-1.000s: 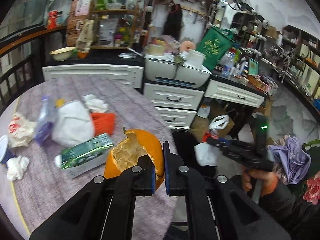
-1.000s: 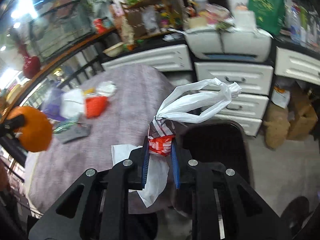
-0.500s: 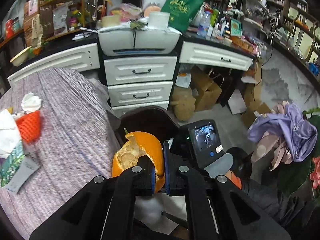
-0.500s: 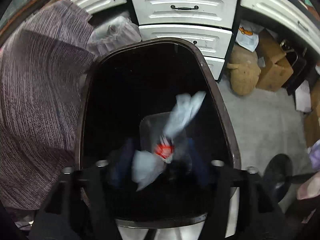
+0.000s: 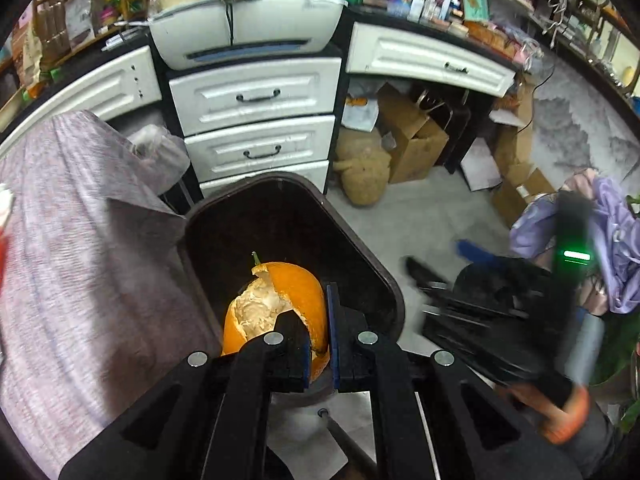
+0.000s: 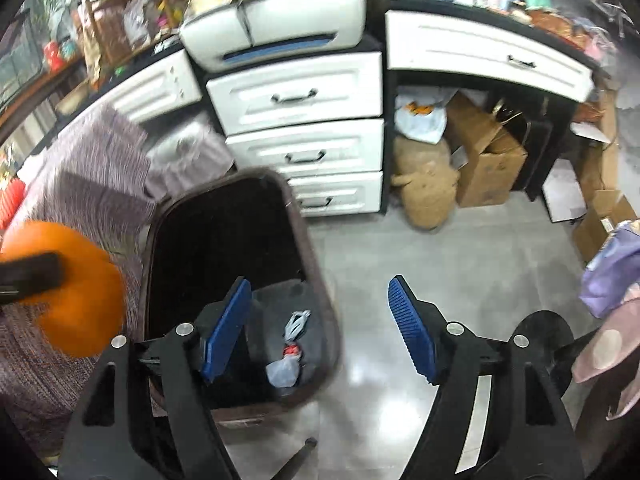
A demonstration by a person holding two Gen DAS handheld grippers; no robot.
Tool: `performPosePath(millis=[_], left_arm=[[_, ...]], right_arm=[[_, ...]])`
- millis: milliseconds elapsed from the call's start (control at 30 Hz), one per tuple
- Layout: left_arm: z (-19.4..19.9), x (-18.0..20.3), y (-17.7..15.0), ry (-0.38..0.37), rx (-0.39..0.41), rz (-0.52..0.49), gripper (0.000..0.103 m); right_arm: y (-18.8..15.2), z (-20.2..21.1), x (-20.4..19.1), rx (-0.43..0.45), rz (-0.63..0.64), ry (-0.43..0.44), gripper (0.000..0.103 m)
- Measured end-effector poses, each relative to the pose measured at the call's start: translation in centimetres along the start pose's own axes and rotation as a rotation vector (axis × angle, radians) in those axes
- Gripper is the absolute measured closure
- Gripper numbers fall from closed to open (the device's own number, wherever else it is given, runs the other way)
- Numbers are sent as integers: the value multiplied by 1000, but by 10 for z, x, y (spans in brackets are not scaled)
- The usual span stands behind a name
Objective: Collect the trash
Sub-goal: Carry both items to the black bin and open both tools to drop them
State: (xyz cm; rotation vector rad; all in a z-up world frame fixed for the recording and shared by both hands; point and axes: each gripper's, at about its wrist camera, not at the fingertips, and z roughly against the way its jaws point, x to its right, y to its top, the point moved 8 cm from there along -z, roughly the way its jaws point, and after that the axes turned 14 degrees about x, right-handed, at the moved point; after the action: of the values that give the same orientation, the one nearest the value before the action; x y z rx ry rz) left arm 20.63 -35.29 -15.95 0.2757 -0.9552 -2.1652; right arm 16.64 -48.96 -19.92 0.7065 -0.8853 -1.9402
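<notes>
My left gripper (image 5: pixel 319 340) is shut on a piece of orange peel (image 5: pixel 280 304), orange outside and pale pith inside, held over the open mouth of the dark brown trash bin (image 5: pixel 360 256). In the right wrist view the same peel (image 6: pixel 76 300) hangs at the left beside the bin (image 6: pixel 312 264). My right gripper (image 6: pixel 320 328) has its jaws opening wide, blue pads apart, with nothing between them. The knotted white plastic bag with a red mark (image 6: pixel 290 352) lies on the bin's bottom. The right gripper (image 5: pixel 440 292) shows blurred at the right of the left wrist view.
A table with a grey-purple cloth (image 5: pixel 80 240) borders the bin on the left. White drawers (image 5: pixel 256 124) and a printer (image 5: pixel 244 28) stand behind. Cardboard boxes (image 5: pixel 416 140) and a brown sack (image 5: pixel 364 176) sit on the grey floor. Purple fabric (image 5: pixel 616 248) lies at the right.
The left gripper carried the peel from above the table to over the bin. The right gripper opened and let go of the white bag, which fell into the bin, then shifted right.
</notes>
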Motion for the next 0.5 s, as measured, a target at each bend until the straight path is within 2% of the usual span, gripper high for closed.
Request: performPosePath(millis=[267, 500], left_arm=[[-49, 5, -16, 29, -83, -30, 96], [-78, 10, -29, 26, -155, -17, 96]], right_arm=[[2, 29, 30, 41, -50, -18, 31], [-3, 29, 36, 34, -85, -26, 31]])
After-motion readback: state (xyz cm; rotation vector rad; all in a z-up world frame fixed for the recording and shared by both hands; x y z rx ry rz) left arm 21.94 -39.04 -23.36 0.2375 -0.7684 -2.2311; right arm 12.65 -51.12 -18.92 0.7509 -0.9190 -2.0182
